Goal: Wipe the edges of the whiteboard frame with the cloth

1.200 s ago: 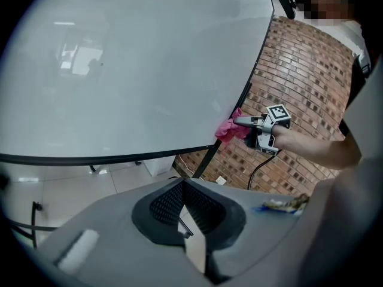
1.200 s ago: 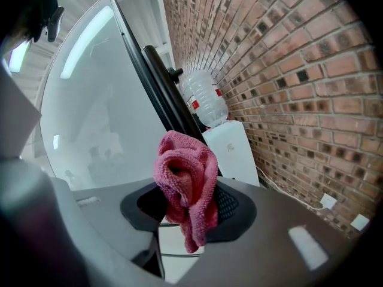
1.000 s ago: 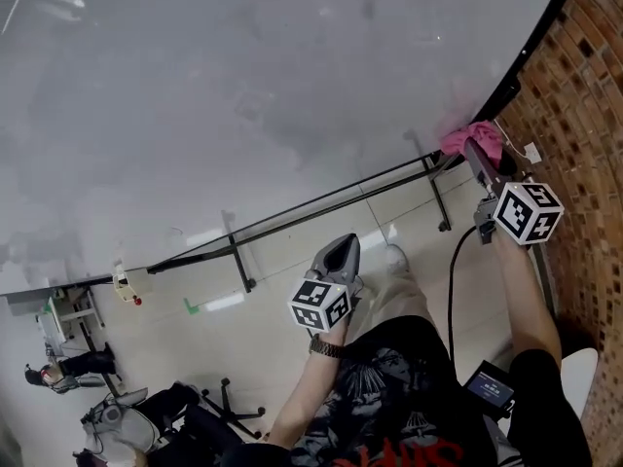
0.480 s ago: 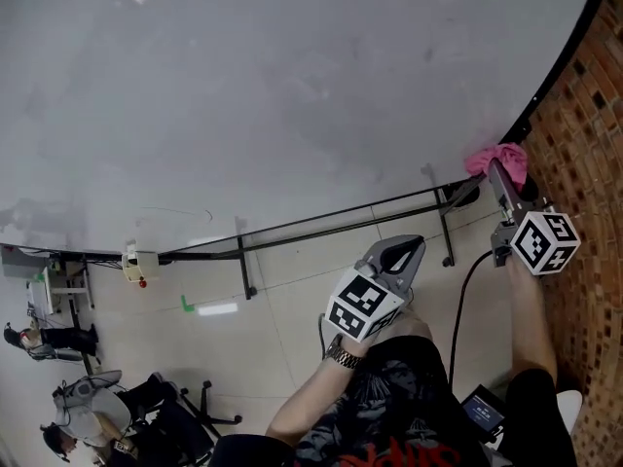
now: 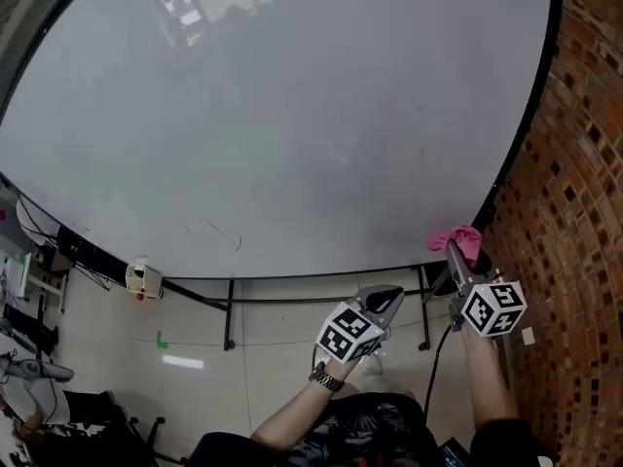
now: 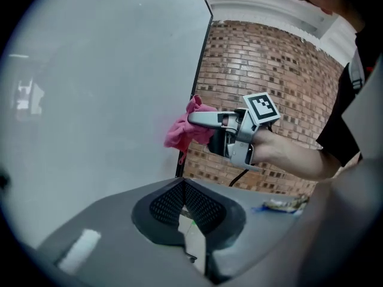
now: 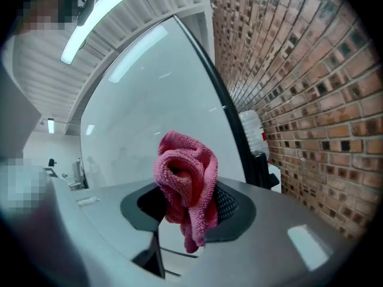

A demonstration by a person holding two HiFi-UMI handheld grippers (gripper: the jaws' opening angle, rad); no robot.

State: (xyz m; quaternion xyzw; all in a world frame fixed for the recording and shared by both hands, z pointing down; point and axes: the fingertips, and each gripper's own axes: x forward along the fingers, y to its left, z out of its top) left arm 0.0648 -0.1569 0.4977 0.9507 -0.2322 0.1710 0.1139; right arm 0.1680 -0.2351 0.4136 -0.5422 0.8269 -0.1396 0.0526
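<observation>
Change: over the last second my view tipped upward, so the board (image 5: 292,115) filled more of the picture. Both my grippers sat lower in it, and the cloth (image 5: 456,237) was still by the board's lower right corner.
Right gripper (image 5: 452,247): at the lower right of the head view, with my jaws clamped on the cloth.
Cloth: pink, bunched above my pads, with a tail hanging below them. It was up at the frame (image 5: 526,125); I couldn't tell whether it touched.
Left gripper (image 5: 382,296): at the lower centre, below the board and left of my right gripper. My jaws were together with nothing between them.
Frame: black, running down the right side between the board and the brick wall (image 5: 579,163).
</observation>
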